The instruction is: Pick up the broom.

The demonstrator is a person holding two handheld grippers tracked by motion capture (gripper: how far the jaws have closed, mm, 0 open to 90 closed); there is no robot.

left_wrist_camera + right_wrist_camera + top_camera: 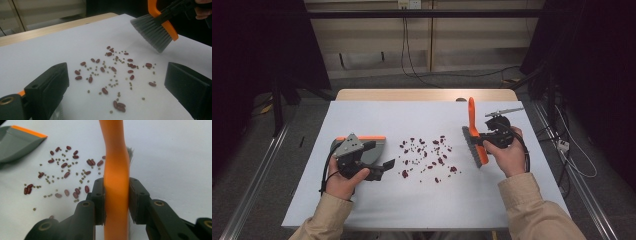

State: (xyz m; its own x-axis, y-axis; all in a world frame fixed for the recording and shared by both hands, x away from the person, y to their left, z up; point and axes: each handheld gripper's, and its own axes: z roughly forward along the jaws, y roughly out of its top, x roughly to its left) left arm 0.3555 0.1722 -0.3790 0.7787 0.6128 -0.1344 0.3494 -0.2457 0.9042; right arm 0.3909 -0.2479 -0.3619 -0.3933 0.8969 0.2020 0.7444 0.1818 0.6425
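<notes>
Dark red beans and small green ones (427, 155) lie scattered mid-table on the pale sheet (412, 200). My right gripper (489, 136) is shut on the orange handle of a brush (473, 131), whose grey bristles (471, 145) hang just right of the beans. In the right gripper view the jaws (117, 185) clamp the handle (117, 165) from both sides. A grey dustpan with an orange edge (368, 145) lies left of the beans, partly under my left gripper (382, 167). That gripper (117, 72) stands wide open with nothing between its jaws, facing the beans (112, 72) and the brush (157, 32).
The sheet covers a wooden table whose bare back edge (427, 94) shows beyond it. Free sheet lies in front of the beans toward the near edge. Cables (407, 55) run over the floor behind, and dark frames stand at both sides.
</notes>
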